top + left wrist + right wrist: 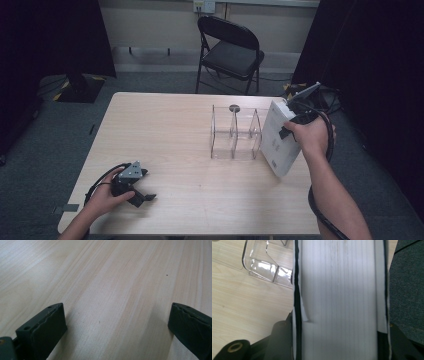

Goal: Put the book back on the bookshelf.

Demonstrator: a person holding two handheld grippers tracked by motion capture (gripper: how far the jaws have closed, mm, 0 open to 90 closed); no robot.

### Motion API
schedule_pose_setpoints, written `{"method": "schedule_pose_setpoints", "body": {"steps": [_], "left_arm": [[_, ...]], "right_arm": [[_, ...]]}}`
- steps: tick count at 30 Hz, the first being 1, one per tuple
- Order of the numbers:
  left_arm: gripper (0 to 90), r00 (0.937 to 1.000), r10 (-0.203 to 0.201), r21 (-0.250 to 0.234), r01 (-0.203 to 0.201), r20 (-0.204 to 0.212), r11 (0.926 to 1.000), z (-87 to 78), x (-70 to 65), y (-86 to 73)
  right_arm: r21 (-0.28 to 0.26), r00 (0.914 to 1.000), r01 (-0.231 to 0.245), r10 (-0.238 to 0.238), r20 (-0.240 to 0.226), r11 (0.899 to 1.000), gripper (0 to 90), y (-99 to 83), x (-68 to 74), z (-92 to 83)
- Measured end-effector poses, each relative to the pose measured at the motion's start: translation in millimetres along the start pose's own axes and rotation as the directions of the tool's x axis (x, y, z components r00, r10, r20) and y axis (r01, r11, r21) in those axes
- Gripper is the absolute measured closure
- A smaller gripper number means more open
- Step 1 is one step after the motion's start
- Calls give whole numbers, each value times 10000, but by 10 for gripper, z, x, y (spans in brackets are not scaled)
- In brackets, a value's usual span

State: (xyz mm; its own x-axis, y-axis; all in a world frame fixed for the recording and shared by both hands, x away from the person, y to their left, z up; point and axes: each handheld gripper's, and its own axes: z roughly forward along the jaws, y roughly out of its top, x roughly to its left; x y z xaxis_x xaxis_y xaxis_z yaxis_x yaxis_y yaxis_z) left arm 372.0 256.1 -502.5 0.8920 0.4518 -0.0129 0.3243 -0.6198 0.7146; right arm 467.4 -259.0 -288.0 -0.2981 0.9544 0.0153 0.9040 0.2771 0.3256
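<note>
A thick white book [278, 140] stands tilted on its lower corner at the table's right side, just right of a clear acrylic divider rack [235, 135]. My right gripper [292, 120] is shut on the book's upper part. In the right gripper view the book's page edge [339, 290] runs up between my two jaws, which press its covers, and the rack [262, 262] lies at the upper left. My left gripper [142, 197] rests on the table near the front left corner. Its jaws stand wide apart over bare wood, so the left gripper [117, 325] is open and holds nothing.
A small dark round object [234, 108] sits just behind the rack. The pale wooden table [165, 130] has bare wood between the two hands. A black folding chair [230, 50] stands beyond the far edge. Dark curtains hang at both sides.
</note>
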Motion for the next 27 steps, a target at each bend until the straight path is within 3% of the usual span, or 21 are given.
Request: {"method": "schedule_pose_setpoints", "body": {"steps": [27], "left_arm": [[3, 10000, 29, 7, -29, 41, 10000, 4, 0, 2]], "right_arm": [[-254, 9996, -239, 244, 172, 9994, 526, 205, 69, 58]]}}
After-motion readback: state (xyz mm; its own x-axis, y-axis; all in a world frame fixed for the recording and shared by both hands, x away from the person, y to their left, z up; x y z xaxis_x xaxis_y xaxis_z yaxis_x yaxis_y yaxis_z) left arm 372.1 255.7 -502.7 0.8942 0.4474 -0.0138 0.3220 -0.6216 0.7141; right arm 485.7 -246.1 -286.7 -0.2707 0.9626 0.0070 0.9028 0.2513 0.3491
